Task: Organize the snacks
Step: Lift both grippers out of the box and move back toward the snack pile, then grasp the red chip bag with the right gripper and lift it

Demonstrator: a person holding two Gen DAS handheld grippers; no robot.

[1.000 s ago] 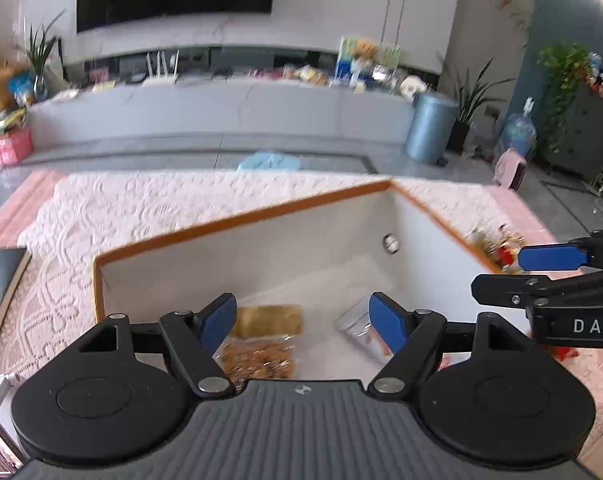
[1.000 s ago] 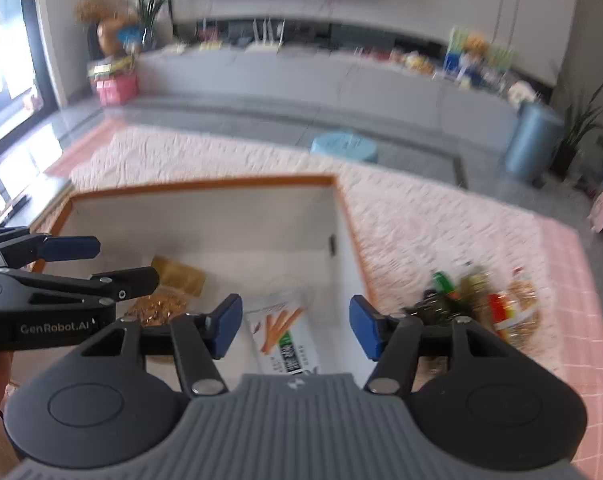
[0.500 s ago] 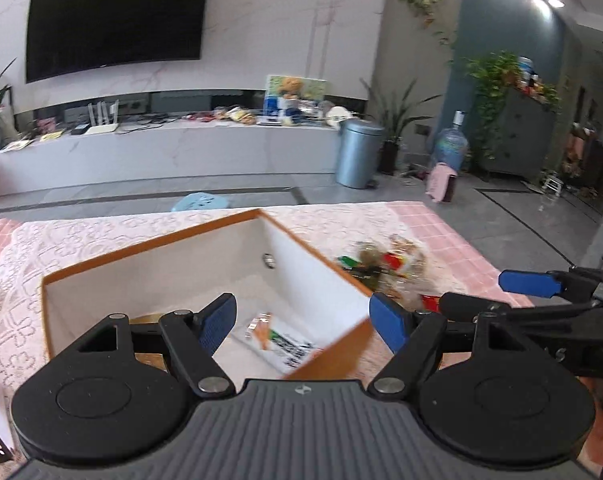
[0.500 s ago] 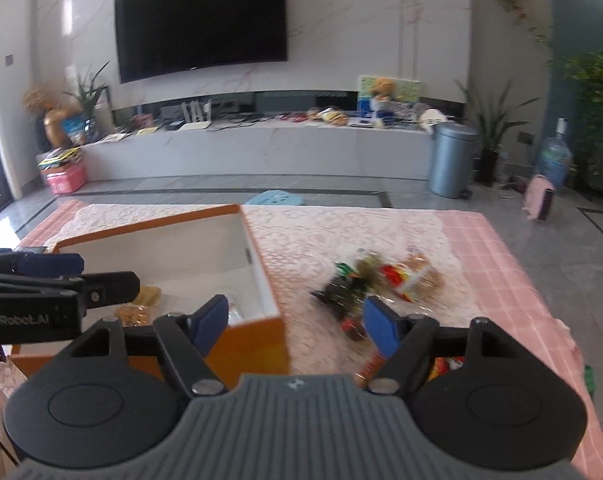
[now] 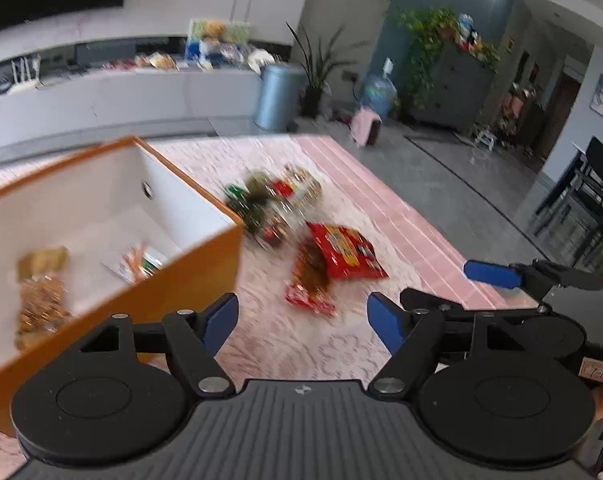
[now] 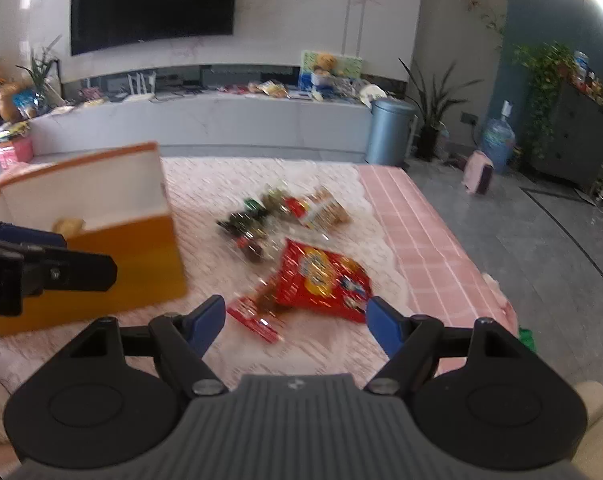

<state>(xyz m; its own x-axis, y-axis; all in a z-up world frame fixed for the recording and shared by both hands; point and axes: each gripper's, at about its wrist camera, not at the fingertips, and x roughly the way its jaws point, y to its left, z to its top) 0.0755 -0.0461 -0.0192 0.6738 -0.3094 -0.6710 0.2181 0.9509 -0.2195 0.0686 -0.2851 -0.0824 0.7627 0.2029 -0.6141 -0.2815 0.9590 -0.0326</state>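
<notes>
An orange box (image 5: 173, 280) with white inner walls stands on the lace-covered table, also in the right wrist view (image 6: 141, 248). Inside lie a brown snack bag (image 5: 41, 304) and a packet with carrot-stick print (image 5: 141, 262). To its right lies a pile of loose snacks (image 5: 273, 204), a red chip bag (image 5: 345, 250) (image 6: 321, 280) and a small red wrapper (image 5: 309, 296) (image 6: 253, 320). My left gripper (image 5: 303, 322) is open and empty, near the box's front corner. My right gripper (image 6: 295, 322) is open and empty, just short of the red bag.
The table has a white lace cloth (image 6: 229, 184) over a pink checked one (image 6: 421, 240); its right edge drops to grey floor. A grey cabinet, a blue bin (image 6: 389, 130) and plants stand behind. Dark chairs (image 5: 581, 200) stand at the right.
Both grippers have pulled back out of the box and swung right toward the loose snack pile. Both stayed open and empty.
</notes>
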